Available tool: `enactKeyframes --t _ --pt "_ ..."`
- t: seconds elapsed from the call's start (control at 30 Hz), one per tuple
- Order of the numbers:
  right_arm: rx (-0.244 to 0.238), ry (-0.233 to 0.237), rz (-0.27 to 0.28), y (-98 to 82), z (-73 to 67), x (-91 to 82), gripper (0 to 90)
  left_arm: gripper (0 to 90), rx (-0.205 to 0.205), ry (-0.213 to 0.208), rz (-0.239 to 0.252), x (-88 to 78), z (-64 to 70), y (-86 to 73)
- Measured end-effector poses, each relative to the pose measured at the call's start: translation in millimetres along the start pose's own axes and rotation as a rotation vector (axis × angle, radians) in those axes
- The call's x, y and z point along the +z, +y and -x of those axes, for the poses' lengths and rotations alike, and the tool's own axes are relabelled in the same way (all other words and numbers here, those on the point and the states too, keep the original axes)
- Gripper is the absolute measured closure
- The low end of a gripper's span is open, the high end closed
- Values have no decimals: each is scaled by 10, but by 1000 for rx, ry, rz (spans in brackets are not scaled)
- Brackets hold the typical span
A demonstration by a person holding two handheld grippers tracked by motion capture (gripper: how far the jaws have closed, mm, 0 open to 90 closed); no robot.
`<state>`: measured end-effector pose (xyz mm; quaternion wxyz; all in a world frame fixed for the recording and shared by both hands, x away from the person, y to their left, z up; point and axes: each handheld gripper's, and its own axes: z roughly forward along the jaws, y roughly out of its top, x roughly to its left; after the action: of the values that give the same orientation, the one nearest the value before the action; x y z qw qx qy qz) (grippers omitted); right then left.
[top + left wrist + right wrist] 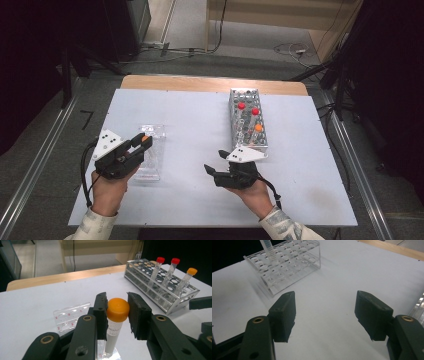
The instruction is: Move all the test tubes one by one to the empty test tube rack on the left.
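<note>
One orange-capped tube (115, 322) sits clamped by its cap in my left gripper (117, 312), standing upright, cap up, bottom end in the clear rack (150, 152). My right gripper (325, 315) hangs wide open, holding nothing, beside the metal rack (247, 122).

Glossy clear plastic rack (71, 316), metal rack (160, 287)

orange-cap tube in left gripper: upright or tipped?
Upright. In the left gripper view the orange-capped tube stands vertical, cap up, clamped at the cap by the left gripper over the clear rack.
</note>
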<state>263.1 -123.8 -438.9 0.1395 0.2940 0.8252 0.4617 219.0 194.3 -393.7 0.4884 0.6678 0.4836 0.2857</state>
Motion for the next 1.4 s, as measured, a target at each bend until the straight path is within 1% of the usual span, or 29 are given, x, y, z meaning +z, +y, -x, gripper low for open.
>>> enactKeyframes --t 0.2,0.33,0.47,0.77,1.07,1.17,1.23,1.3,1.33,1.4 --pt "-1 1 -1 -1 -2 -1 321 701 14 12 -27 59 27 -76" --pt "-2 0 4 1 -2 -9 321 701 26 28 -51 109 33 -146" --pt "1 -2 3 2 0 -20 321 700 21 33 -74 144 19 -205" --pt "0 -1 3 2 -5 -23 321 699 22 28 -130 223 8 -303" --pt "0 0 1 0 -4 -19 321 691 15 16 -133 232 -5 -311" --pt "1 1 1 0 -2 -22 321 624 7 -5 -129 229 -7 -307" --pt "3 0 1 0 -3 -23 321 561 4 1 -118 221 5 -295" --pt "0 1 1 0 -3 -22 321 461 4 4 -96 208 21 -284" --pt "0 1 1 0 -2 -23 321 430 3 2 -83 197 33 -275" --pt "3 -1 0 0 -1 -28 321 300 4 12 -66 189 74 -251"
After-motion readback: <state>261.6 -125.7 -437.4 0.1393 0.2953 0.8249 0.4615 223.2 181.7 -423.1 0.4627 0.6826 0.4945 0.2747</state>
